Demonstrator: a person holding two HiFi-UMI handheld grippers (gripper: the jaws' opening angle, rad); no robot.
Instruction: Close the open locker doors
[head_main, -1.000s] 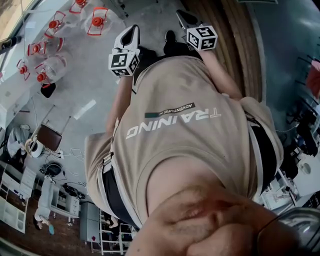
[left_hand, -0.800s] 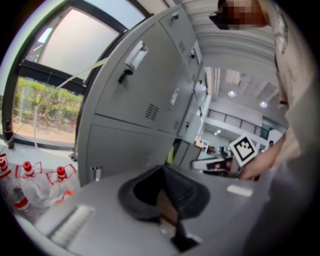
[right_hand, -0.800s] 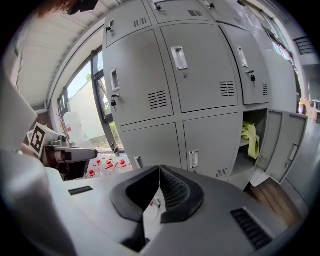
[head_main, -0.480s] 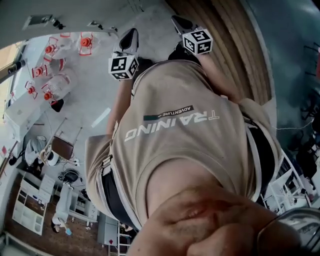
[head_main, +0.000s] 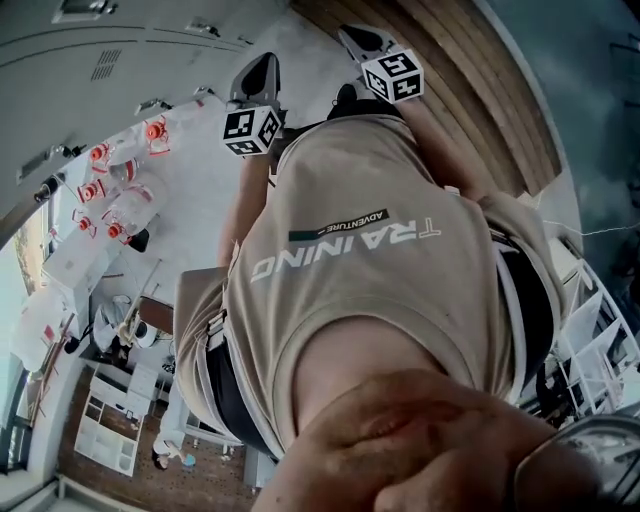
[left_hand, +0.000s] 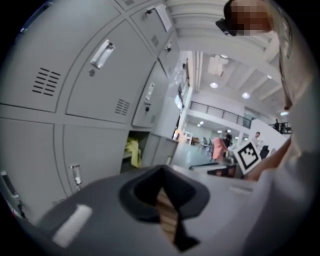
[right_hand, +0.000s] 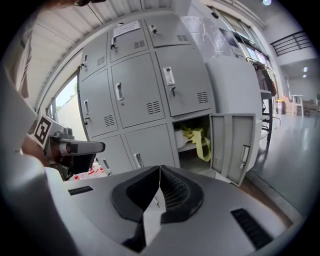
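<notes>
Holding nothing, the left gripper (left_hand: 162, 192) and right gripper (right_hand: 159, 187) each have jaws pressed together, low in their own views. Beyond them, at the right gripper view's lower right, one locker door (right_hand: 235, 150) hangs wide, well apart from both. I would lay shut jaws flat on its outer face near the free edge and swing it home, checking the one yellow strap (right_hand: 201, 139) clears the opening. Count: two grippers, one open door, the locker bank (right_hand: 140, 90) otherwise shut.
</notes>
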